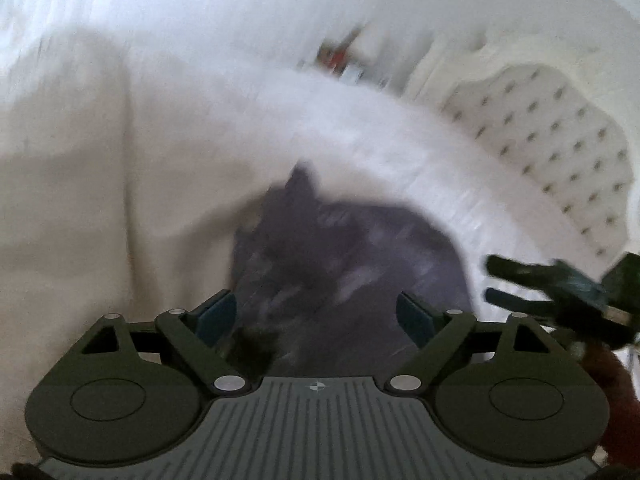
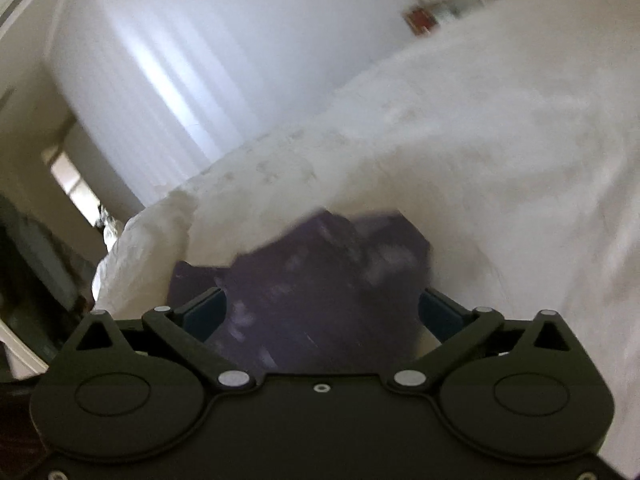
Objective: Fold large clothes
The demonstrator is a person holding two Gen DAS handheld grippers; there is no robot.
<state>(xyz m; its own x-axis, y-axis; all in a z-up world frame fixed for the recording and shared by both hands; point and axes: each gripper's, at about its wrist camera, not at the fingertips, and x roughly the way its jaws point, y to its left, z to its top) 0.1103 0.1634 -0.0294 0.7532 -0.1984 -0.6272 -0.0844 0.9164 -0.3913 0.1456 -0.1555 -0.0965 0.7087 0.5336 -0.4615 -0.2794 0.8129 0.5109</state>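
The dark purple garment (image 1: 352,264) is lying bunched on a white bed cover (image 1: 100,184), and it is sitting directly ahead of both cameras, its folds smeared by blur. In the left wrist view its far edge is rising to a small peak against the white cover, while its near edge is running under and between the two pads. In the right wrist view the garment (image 2: 320,292) is showing a ragged left edge with a corner poking out toward the white bedding, and its right edge is meeting a raised fold of cover.

The left gripper (image 1: 316,316) is holding its jaws spread wide, with the cloth lying between the pads but neither pad pressing on it. The right gripper (image 2: 322,312) is likewise standing with its jaws spread apart over the cloth, gripping nothing. From the left wrist view the right gripper (image 1: 496,280) is also showing at the right edge, its two dark fingers parted and hanging just beside the garment's right side.

Around the garment the cover is spreading pale and rumpled on all sides, leaving open room to the left and beyond. A quilted headboard (image 1: 560,152) with button tufts is curving along the right in the left wrist view. White curtains (image 2: 168,64) are hanging behind the bed, and the bed's left edge is dropping away toward a darker floor area (image 2: 36,264).
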